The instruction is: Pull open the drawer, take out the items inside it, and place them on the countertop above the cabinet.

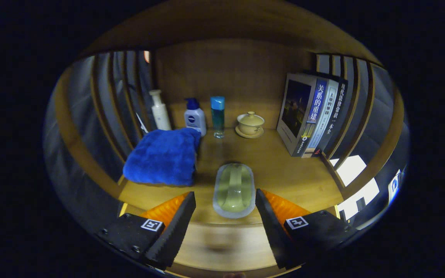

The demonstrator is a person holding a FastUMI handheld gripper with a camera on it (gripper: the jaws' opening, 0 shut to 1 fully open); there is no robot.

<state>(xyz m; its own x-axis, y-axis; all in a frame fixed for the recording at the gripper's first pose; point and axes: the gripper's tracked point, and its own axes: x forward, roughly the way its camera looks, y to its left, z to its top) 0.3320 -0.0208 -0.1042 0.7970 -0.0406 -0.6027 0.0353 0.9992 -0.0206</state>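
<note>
Along the back of the countertop [284, 170], starting on your left, stands a white pump bottle [160, 111], then a white lotion bottle with a blue cap [194, 117], then a clear bottle of blue liquid [218, 116]. In front of the first two lies a folded blue towel [163, 156], its far edge touching the lotion bottle. Further along sits a cream lidded cup on its saucer [250, 124], and at the right a row of books [313, 116] stands upright, leaning slightly against the slatted side.

Your gripper [225, 214] is spread wide, its fingers [176, 227] well apart and pressing on nothing. Just ahead of them, roughly centred in the gap, a pale green soap dish [234, 189] lies flat on the countertop near its front edge, touching neither finger. It rests close beside the towel but apart from it.
</note>
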